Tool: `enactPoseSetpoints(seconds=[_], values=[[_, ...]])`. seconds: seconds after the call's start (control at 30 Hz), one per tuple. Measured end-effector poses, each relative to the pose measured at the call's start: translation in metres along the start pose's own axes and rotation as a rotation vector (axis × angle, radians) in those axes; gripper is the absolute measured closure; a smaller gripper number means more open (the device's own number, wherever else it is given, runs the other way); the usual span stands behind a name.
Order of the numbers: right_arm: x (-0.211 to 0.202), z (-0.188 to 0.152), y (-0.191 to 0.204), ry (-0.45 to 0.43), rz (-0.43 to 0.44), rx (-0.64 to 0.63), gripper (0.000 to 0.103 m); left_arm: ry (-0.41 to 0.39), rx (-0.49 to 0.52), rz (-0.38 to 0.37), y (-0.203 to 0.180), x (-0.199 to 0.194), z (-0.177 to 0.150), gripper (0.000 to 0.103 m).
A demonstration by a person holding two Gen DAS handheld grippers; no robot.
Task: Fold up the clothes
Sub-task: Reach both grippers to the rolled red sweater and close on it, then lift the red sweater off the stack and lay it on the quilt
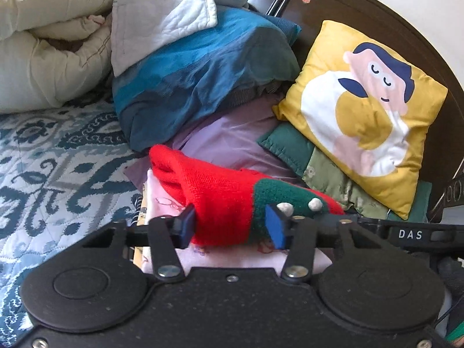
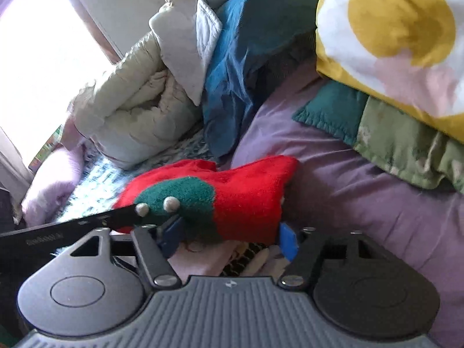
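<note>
A folded red knit sweater [image 1: 214, 191] with a green patch and small white bobbles lies on a pale pink folded garment [image 1: 232, 258], on the bed. My left gripper [image 1: 230, 227] grips the sweater's near edge, one blue pad on the red knit, the other against the green patch. In the right wrist view the same sweater [image 2: 246, 200] sits between the blue pads of my right gripper [image 2: 229, 236], which press on its near edge from both sides. Both grippers hold the same bundle side by side; the left one's black finger [image 2: 87, 224] shows at the left.
A yellow cushion [image 1: 362, 116] with a cartoon figure leans on the dark headboard [image 1: 333, 3] at the right, over green fabric [image 1: 327, 174]. A blue garment [image 1: 203, 72], a white quilted piece and a cream puffer jacket [image 1: 43, 58] are piled behind. A lilac sheet [image 2: 362, 197] and patterned quilt [image 1: 43, 174] cover the bed.
</note>
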State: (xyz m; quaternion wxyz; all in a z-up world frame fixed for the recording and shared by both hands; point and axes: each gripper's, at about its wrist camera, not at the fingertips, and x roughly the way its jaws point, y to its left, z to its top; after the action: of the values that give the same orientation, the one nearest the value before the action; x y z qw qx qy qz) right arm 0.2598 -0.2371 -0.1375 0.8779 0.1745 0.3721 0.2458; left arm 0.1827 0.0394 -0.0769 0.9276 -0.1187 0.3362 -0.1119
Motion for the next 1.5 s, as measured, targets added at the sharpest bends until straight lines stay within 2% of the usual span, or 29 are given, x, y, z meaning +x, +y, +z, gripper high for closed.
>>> enactPoseSetpoints(seconds=[0.03, 0.07, 0.13, 0.17, 0.27, 0.5, 0.7, 0.9, 1.17, 1.3, 1.5], values=[[-0.003, 0.0, 0.001, -0.006, -0.006, -0.004, 0.046, -0.002, 0.007, 0.007, -0.001, -0.002, 0.0, 0.076], [-0.005, -0.001, 0.001, -0.013, -0.012, -0.008, 0.056, -0.004, 0.014, 0.013, -0.002, -0.005, 0.0, 0.082], [-0.012, -0.001, 0.004, -0.024, -0.025, -0.02, 0.066, -0.005, 0.025, 0.018, -0.003, -0.01, -0.002, 0.088], [-0.015, -0.002, 0.006, -0.025, -0.025, -0.028, 0.068, -0.005, 0.031, 0.018, -0.003, -0.013, -0.003, 0.092], [-0.027, -0.006, 0.022, -0.029, -0.024, -0.083, 0.077, -0.012, 0.039, -0.001, -0.005, -0.028, -0.007, 0.095], [-0.075, -0.002, 0.061, -0.078, 0.025, -0.141, 0.081, -0.094, -0.019, -0.07, -0.005, -0.096, -0.014, 0.097], [-0.114, -0.011, 0.109, -0.101, 0.072, -0.213, 0.082, -0.158, -0.074, -0.06, 0.005, -0.166, -0.024, 0.097], [-0.148, -0.037, 0.167, -0.084, 0.163, -0.264, 0.083, -0.184, -0.089, -0.027, 0.026, -0.246, -0.05, 0.097], [-0.158, -0.095, 0.246, 0.004, 0.301, -0.318, 0.086, -0.218, -0.1, 0.07, 0.073, -0.346, -0.097, 0.097], [-0.137, -0.122, 0.289, 0.058, 0.351, -0.329, 0.086, -0.229, -0.137, 0.161, 0.108, -0.377, -0.114, 0.097], [-0.104, -0.152, 0.367, 0.08, 0.437, -0.341, 0.086, -0.317, -0.219, 0.259, 0.162, -0.434, -0.132, 0.097]])
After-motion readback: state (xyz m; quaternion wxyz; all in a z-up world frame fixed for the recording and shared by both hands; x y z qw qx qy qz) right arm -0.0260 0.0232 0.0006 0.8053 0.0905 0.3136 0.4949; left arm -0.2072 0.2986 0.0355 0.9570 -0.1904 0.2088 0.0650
